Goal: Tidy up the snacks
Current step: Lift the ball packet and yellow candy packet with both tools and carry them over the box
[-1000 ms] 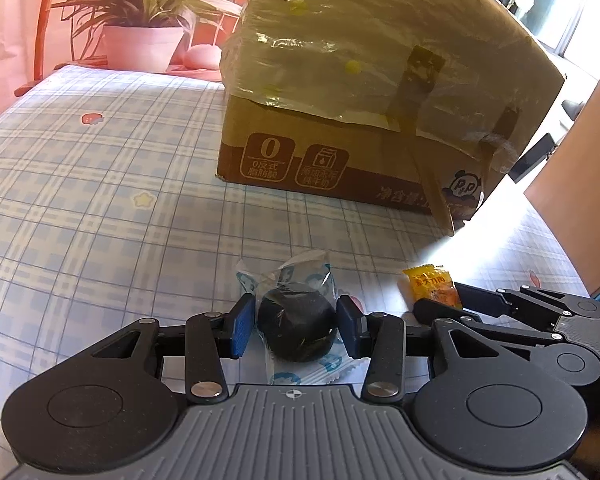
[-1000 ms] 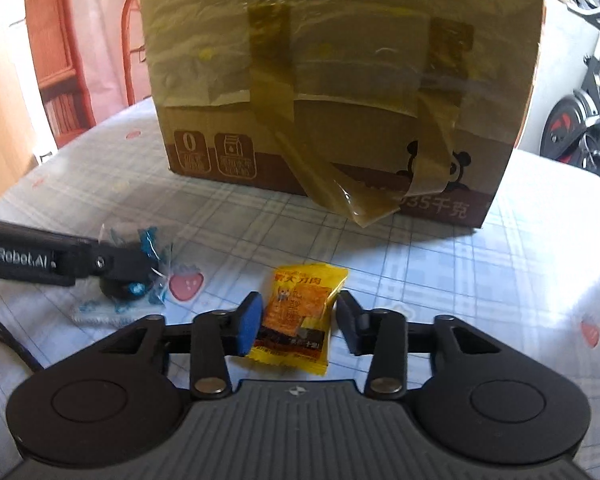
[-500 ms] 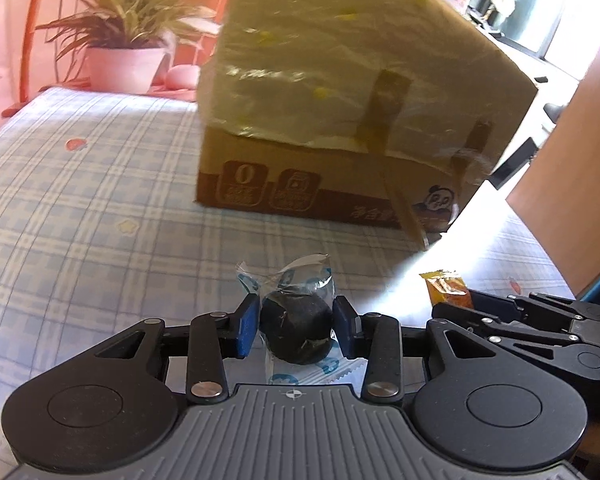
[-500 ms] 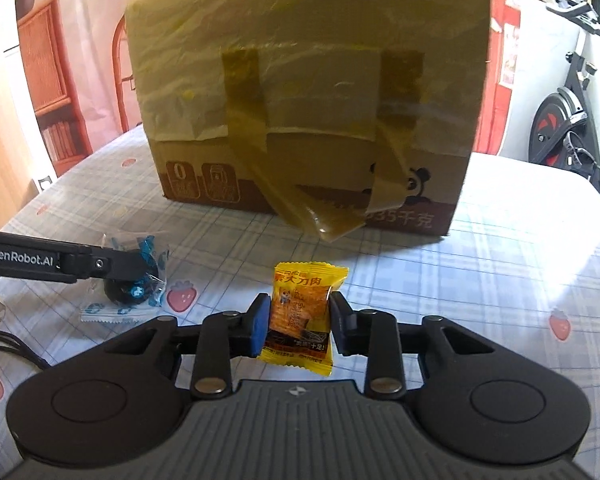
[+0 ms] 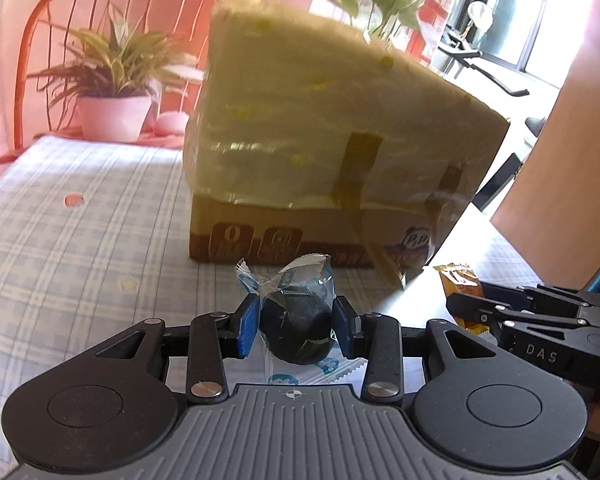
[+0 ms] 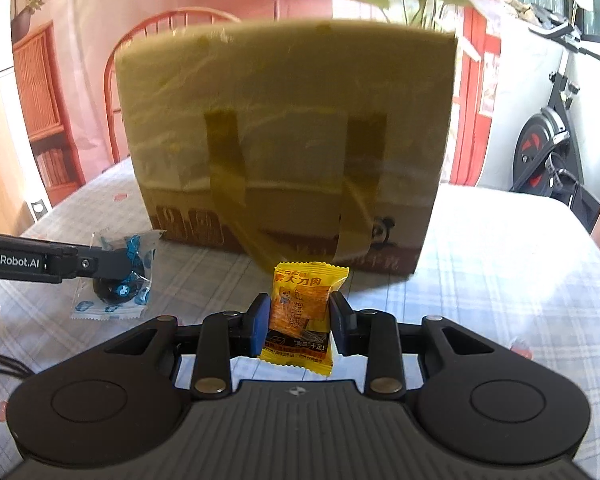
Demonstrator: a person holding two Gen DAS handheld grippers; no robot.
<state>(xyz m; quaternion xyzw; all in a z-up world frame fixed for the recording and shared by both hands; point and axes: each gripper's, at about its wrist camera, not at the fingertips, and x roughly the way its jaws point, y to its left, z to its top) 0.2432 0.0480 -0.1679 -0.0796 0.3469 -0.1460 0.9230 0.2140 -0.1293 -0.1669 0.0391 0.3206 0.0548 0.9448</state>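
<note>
My left gripper (image 5: 296, 328) is shut on a black round snack in a clear wrapper with blue print (image 5: 298, 326), held above the checked tablecloth (image 5: 80, 248). It also shows in the right wrist view (image 6: 118, 276). My right gripper (image 6: 298, 328) is shut on a yellow snack packet (image 6: 302, 314), lifted off the table; the packet also shows in the left wrist view (image 5: 460, 284). A large cardboard box (image 6: 288, 140) wrapped in yellowish tape stands upright just ahead of both grippers.
A potted plant (image 5: 116, 92) and an orange chair back (image 5: 32, 40) stand behind the table at the left. An exercise bike (image 6: 548, 136) stands at the right beyond the table edge. A wooden panel (image 5: 560, 168) is at the right.
Both grippers have risen with their snacks, which now hang clear of the cloth. The box top edge has come into view and sits lower in both views.
</note>
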